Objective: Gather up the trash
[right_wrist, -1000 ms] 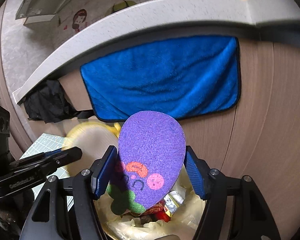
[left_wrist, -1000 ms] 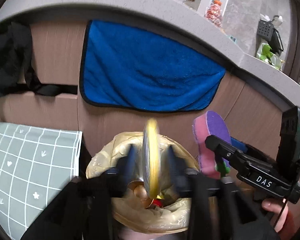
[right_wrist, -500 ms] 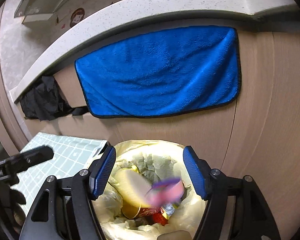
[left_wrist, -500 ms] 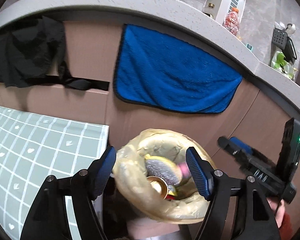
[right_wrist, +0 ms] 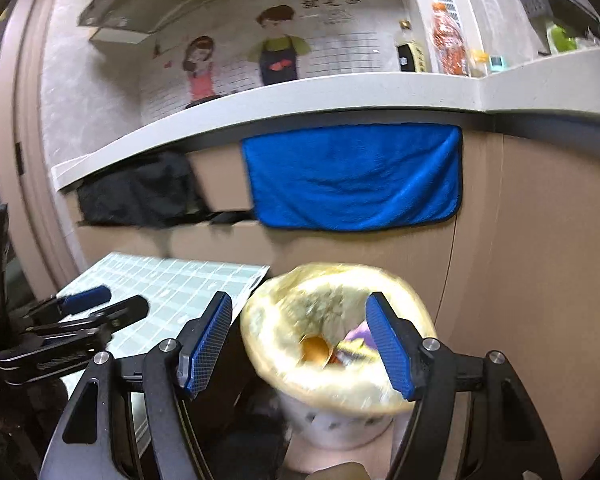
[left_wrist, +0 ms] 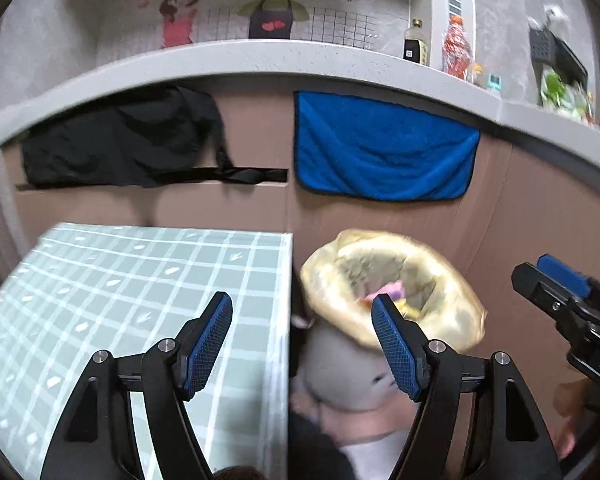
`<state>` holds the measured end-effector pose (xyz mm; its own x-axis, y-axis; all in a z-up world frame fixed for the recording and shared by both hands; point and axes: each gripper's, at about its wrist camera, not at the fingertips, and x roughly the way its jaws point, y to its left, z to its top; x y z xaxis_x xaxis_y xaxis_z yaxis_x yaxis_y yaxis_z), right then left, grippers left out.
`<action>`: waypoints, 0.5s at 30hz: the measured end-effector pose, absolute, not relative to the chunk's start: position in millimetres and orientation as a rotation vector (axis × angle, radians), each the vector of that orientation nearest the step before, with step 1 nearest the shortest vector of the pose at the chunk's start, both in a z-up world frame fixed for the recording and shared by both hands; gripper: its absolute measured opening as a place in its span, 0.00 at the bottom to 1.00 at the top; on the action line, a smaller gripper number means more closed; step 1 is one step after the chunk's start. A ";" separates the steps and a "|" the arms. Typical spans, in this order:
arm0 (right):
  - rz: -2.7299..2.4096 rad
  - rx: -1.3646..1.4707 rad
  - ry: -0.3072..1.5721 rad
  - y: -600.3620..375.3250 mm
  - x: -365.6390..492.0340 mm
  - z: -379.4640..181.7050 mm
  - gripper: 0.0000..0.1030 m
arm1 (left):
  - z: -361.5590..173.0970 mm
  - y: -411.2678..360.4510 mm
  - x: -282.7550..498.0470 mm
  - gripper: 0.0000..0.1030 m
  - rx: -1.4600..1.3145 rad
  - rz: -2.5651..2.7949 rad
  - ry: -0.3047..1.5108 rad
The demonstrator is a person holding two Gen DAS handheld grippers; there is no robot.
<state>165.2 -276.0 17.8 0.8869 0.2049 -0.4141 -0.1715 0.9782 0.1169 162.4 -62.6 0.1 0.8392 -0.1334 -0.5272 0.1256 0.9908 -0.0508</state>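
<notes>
Two hand-held grippers, left (left_wrist: 301,344) and right (right_wrist: 299,344), hang with jaws apart and empty above the lined bin (right_wrist: 332,364) holding the trash (right_wrist: 342,346), best cleared before reaching for the worktop (left_wrist: 140,304).

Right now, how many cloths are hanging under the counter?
2. A blue towel hangs on the cabinet front above the trash bin, and a black cloth hangs to its left, above the checkered table. More could be out of view.
</notes>
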 end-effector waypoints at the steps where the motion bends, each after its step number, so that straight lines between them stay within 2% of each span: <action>1: 0.201 0.080 0.449 -268.8 148.7 15.3 0.65 | -0.1 -60.6 148.6 0.70 0.002 -0.125 0.555; 7: 0.218 0.065 0.486 -243.4 83.4 -0.5 0.64 | -0.3 -37.9 76.0 0.70 0.001 -0.095 0.536; 15: 0.145 0.044 0.409 -222.4 11.5 -3.5 0.64 | 4.1 -19.5 7.3 0.70 0.020 -0.091 0.462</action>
